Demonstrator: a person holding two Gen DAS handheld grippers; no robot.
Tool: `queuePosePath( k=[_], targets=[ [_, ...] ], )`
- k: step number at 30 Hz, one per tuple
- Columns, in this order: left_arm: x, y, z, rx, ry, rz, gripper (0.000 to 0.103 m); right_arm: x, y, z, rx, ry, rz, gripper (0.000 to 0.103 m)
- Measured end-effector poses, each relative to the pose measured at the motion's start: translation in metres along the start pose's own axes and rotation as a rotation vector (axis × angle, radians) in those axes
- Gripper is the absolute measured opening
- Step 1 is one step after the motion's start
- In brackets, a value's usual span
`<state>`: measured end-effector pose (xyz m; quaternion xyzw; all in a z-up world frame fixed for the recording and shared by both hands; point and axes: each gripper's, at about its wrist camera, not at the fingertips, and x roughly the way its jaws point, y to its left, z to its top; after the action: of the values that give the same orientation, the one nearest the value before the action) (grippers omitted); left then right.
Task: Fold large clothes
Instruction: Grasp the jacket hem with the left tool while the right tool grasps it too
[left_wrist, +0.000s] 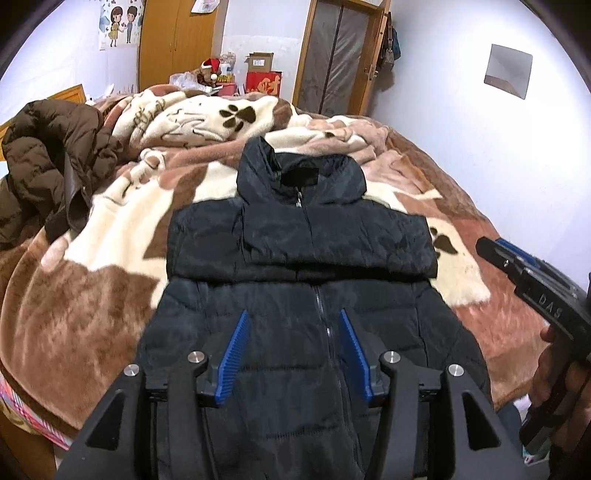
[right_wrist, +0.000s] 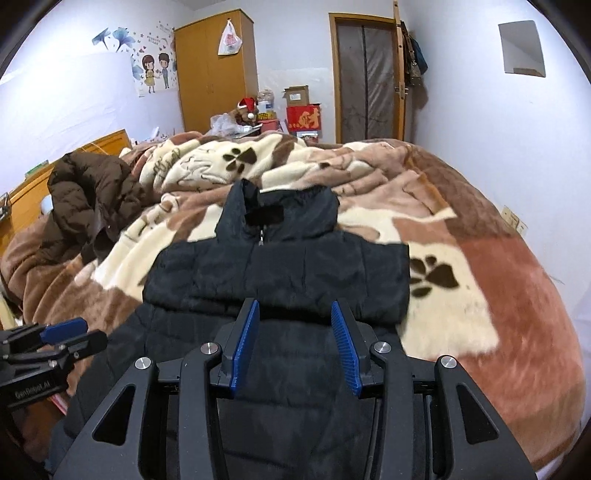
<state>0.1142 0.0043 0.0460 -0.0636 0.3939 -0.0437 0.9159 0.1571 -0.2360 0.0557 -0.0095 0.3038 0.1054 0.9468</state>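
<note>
Plainly, "DAS" is showing in raised letters on the right gripper, and "GenRobot.AI" is reading along the body of the left gripper. Both grippers are hovering with jaws standing partly apart and nothing between the blue pads. Beneath them the black puffer jacket is lying zipped on the paw-print blanket, sleeves folded across its chest, hem hanging over the near bed edge. Bare blanket is lying open on both sides of it; a brown coat is sitting well apart at far left.
</note>
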Motion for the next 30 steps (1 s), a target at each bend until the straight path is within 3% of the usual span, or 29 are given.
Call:
queuePosePath(
  k=[7, 14, 18, 21, 30],
  targets=[
    [0.024, 0.008, 0.036, 0.023, -0.009, 0.022, 0.056, 0.033, -0.008, 0.039, -0.027, 0.043, 0.057, 0.042],
    [0.075, 0.018, 0.07, 0.036, 0.018, 0.047, 0.056, 0.086, -0.023, 0.062, -0.029, 0.108, 0.088, 0.042],
    [0.108, 0.029, 0.094, 0.033, 0.028, 0.049, 0.058, 0.128, -0.037, 0.076, 0.004, 0.154, 0.119, 0.044],
    [0.135, 0.039, 0.115, 0.032, 0.031, 0.054, 0.06, 0.167, -0.048, 0.089, 0.026, 0.194, 0.128, 0.052],
    [0.235, 0.068, 0.18, -0.027, 0.067, 0.028, 0.066, 0.278, -0.082, 0.118, 0.084, 0.291, 0.138, 0.052]
  ],
)
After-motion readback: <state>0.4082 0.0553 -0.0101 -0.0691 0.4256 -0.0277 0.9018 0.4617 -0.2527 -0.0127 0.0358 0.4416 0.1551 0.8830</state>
